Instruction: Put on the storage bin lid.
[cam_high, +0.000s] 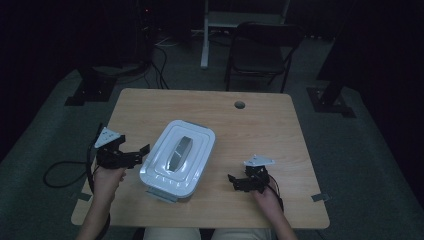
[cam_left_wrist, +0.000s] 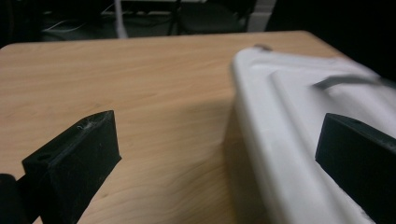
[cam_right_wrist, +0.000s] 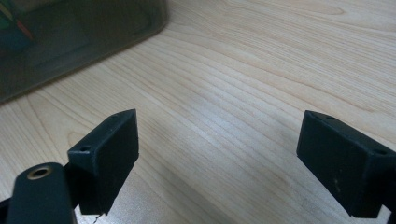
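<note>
White lidded container (cam_high: 178, 160) sits near the middle of the wooden table (cam_high: 260, 130), set at a slant, long axis running from near-left to far-right in the high view. Lid on; a grey handle (cam_high: 180, 151) lies flat in a recess along the lid top. A grey latch (cam_high: 161, 193) shows at the near short end, sticking out at the base. Lid is opaque, so the contents cannot be told from above. In the right gripper view the container's side wall (cam_right_wrist: 70, 37) looks dark and translucent, with a hint of coloured shapes behind it at far left, too dim to make out.

Left gripper (cam_high: 141, 154): at the container's left long side, jaws spread wide, nothing gripped. In the left gripper view (cam_left_wrist: 217, 151) one jaw hangs over bare table, the other over the lid's white edge (cam_left_wrist: 280, 140); the rim lies between them but the pads do not press on it. Whether a jaw tip touches the lid is hard to say in this light.

Right gripper (cam_high: 237, 182): on the table right of the container, well apart from it, jaws open and pointing toward it. The right gripper view (cam_right_wrist: 217, 163) has bare wood grain between the jaws.

A round hole (cam_high: 240, 105) is cut in the table's far edge area. A folding chair (cam_high: 260, 52) stands on the floor beyond.
</note>
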